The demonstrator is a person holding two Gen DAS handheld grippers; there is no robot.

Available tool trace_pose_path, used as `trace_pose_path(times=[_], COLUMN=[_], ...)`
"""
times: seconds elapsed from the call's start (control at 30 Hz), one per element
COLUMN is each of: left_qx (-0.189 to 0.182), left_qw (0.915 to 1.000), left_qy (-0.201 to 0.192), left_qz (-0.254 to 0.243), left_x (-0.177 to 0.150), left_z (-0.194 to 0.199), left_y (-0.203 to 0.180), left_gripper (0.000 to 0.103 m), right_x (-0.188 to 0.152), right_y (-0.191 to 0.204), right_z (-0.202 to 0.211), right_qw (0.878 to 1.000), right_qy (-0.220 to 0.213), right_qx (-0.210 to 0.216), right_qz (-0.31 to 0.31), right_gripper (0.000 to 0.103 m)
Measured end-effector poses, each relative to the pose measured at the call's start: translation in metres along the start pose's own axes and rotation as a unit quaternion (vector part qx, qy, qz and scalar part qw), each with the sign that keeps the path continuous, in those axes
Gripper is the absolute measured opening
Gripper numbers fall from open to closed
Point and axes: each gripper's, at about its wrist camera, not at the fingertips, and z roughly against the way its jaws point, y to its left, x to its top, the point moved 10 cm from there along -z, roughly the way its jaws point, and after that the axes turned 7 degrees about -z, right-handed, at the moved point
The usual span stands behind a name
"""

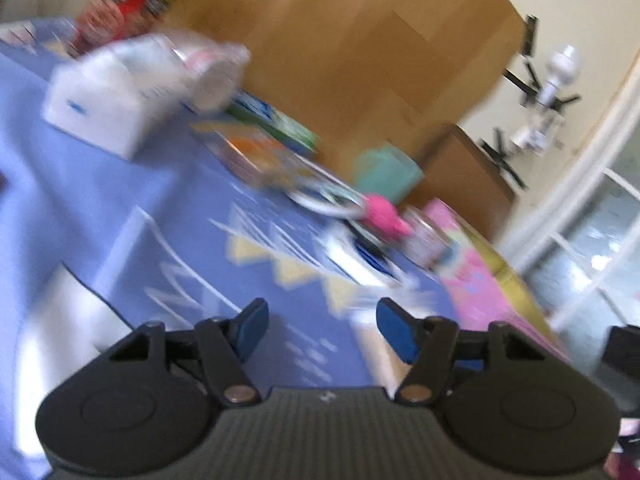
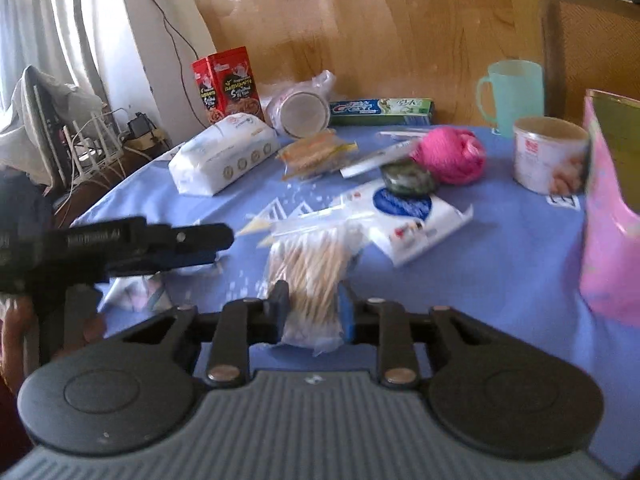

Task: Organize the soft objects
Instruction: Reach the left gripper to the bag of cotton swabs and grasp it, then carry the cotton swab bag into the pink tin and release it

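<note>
Right gripper (image 2: 310,312) is closed narrow on a clear bag of cotton swabs (image 2: 308,264): in its own view both blue pads press the near end of the bag from either side, and the rest of the bag runs away from the fingers across the blue tablecloth (image 2: 500,280). Whether the bag is off the cloth cannot be told. Just beyond its far end lies a white packet (image 2: 412,220) with a blue oval, and past that a dark green lump (image 2: 408,176) and a pink yarn ball (image 2: 450,154), touching or nearly so. A wipes pack (image 2: 224,152) lies further left, with a red tin (image 2: 228,86), a bagged jar (image 2: 298,110) and a toothpaste box (image 2: 382,112) along the back edge. A mint mug (image 2: 514,94) and a white cup (image 2: 550,154) stand to the right, beside a pink bag (image 2: 608,240). The left gripper (image 2: 216,246) reaches in from the left of this view, seen side-on, its tip near the swabs but apart from them. In the left gripper's (image 1: 322,328) own blurred view the jaws stand partly open with only tablecloth (image 1: 100,184) between them, and the yarn ball (image 1: 382,212) and wipes pack (image 1: 104,108) lie well ahead.
</note>
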Motion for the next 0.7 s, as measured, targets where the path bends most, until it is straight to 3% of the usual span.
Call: trace_pose_path(times=[0.07,0.13,0.2,0.23,0.27,0.33,0.47,0.7], left_qx=[-0.011,-0.021,-0.025,-0.027,-0.035,-0.019,-0.042,-0.104], left_qw=[0.9997,0.999,0.9981,0.9973,0.9961,0.9957,0.9935,0.9744], left_qy=[0.019,0.032,0.05,0.063,0.078,0.076,0.065,0.055], left_qz=[-0.01,-0.022,-0.024,-0.024,-0.026,-0.05,-0.084,-0.191], left_x=[-0.008,-0.013,-0.02,-0.024,-0.029,-0.03,-0.012,0.021], left_z=[-0.003,-0.007,-0.016,-0.023,-0.029,-0.033,-0.036,-0.088], left_y=[-0.016,-0.032,-0.043,-0.047,-0.051,-0.061,-0.097,-0.207], left_gripper=[0.061,0.061,0.059,0.053,0.043,0.042,0.042,0.044], right_x=[-0.006,-0.012,-0.021,-0.023,-0.025,-0.024,-0.008,0.032], right_y=[0.002,0.006,0.008,0.011,0.015,0.014,-0.005,-0.076], right_z=[0.003,0.001,-0.007,-0.006,-0.007,-0.005,0.022,0.099], right_qw=[1.0,0.999,0.999,0.998,0.997,0.996,0.996,0.979], right_qy=[0.002,0.007,0.025,0.013,0.013,0.003,-0.047,-0.167], right_qx=[0.003,0.011,0.012,0.008,0.008,-0.005,-0.009,-0.107], right_qz=[0.021,0.031,0.04,0.058,0.074,0.085,0.069,0.05], right_gripper=[0.068,0.072,0.072,0.064,0.051,0.047,0.045,0.046])
